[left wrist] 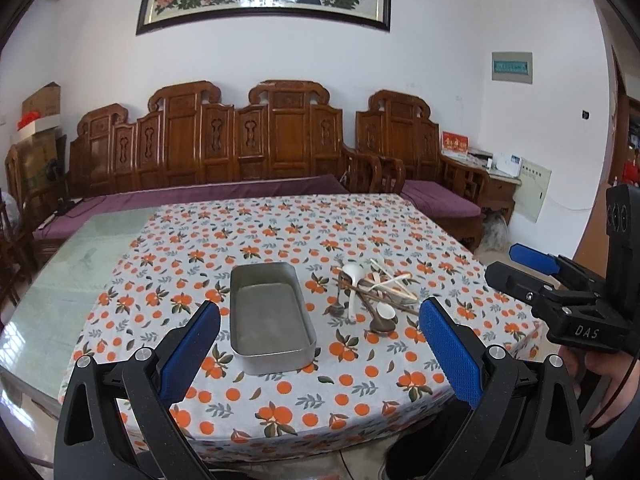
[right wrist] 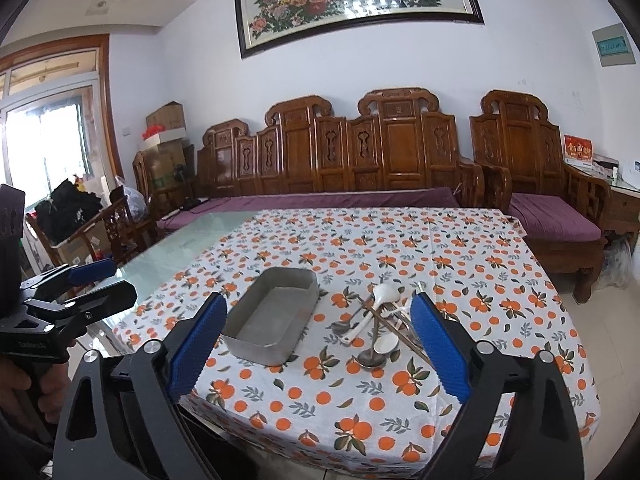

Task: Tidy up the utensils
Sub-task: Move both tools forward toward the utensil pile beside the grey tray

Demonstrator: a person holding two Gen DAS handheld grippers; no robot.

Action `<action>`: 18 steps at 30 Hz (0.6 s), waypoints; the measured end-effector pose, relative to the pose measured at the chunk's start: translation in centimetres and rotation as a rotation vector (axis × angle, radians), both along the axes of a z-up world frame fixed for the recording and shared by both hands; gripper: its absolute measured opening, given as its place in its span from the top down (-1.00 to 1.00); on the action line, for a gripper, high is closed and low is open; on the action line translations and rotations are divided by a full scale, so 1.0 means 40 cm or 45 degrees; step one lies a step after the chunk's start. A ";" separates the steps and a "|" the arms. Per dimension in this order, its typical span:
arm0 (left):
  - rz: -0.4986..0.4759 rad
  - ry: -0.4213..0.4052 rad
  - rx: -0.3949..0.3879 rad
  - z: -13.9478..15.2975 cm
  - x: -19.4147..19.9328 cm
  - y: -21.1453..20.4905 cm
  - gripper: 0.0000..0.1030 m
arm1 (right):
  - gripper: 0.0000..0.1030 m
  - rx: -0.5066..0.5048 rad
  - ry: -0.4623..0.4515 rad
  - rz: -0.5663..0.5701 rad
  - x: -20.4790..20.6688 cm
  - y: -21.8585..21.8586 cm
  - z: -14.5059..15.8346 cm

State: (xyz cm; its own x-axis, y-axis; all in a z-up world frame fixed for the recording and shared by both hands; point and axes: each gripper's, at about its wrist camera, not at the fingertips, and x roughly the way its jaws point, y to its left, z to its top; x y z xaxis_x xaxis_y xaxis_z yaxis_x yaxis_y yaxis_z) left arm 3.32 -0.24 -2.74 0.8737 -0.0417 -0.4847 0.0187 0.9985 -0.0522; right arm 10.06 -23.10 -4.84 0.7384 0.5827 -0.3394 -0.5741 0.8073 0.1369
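Both claws spread wide, nothing between the pads. Left gripper (left wrist: 320, 344) hovers at the near table edge, lined up on the tray (left wrist: 272, 316). Right gripper (right wrist: 318, 344) sits beside it, aimed between the tray and the utensils (right wrist: 380, 324). Tray is empty, on the cloth (left wrist: 360, 232). Spoons and chopsticks lie in a tangled pile just right of the tray, not touching it.

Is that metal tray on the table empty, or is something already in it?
Empty. The metal tray shows only its bare grey bottom; the utensils lie heaped on the tablecloth beside it.
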 end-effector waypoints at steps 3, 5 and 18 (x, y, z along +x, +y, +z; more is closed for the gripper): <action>-0.013 0.021 0.006 -0.014 0.025 -0.001 -0.87 | -0.68 -0.017 0.021 -0.004 0.030 0.000 -0.015; -0.021 0.028 0.017 -0.019 0.039 -0.004 -0.87 | -0.63 -0.029 0.029 -0.009 0.049 0.000 -0.026; -0.116 0.111 0.036 -0.057 0.165 -0.030 -0.85 | -0.34 -0.082 0.119 -0.067 0.199 -0.030 -0.077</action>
